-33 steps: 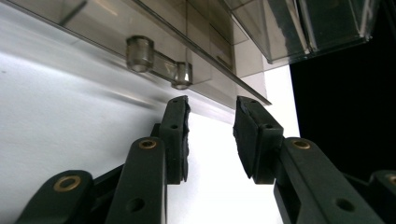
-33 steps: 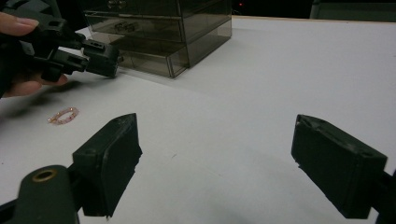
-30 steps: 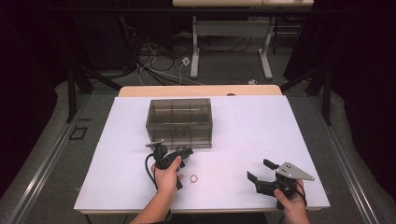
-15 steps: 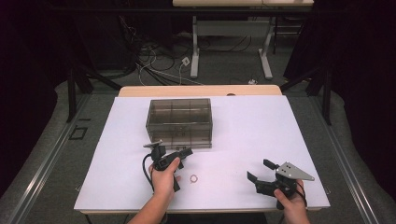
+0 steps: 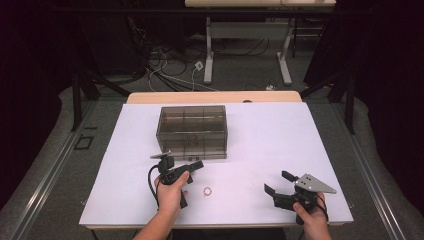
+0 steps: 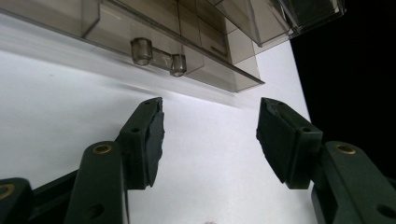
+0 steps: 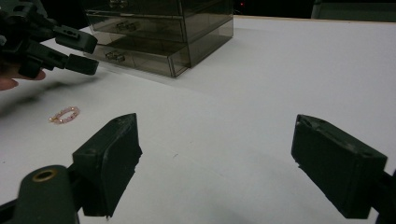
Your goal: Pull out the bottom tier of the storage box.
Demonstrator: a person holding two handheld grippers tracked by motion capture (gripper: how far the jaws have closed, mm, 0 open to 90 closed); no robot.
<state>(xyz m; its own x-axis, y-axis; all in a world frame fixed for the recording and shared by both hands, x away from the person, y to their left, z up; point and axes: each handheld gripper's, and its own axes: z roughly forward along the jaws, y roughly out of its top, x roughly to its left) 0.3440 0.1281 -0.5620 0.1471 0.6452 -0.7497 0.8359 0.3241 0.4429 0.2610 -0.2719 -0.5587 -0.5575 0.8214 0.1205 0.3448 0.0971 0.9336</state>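
The left claw [image 5: 184, 165] has just been opening, nothing between its jaws, tips just short of the smoky drawer organizer [image 5: 192, 131] and its drawer handle [image 6: 159, 53]. The bead ring [image 5: 207, 190] lies nearer the person than the organizer. The right claw [image 5: 278, 183] gapes empty, level, well right.

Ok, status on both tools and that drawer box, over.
Left tool open, jaws just widening, nothing between, at the drawer box front. Right tool open, idle. Bracelet loose on table. Path clear.
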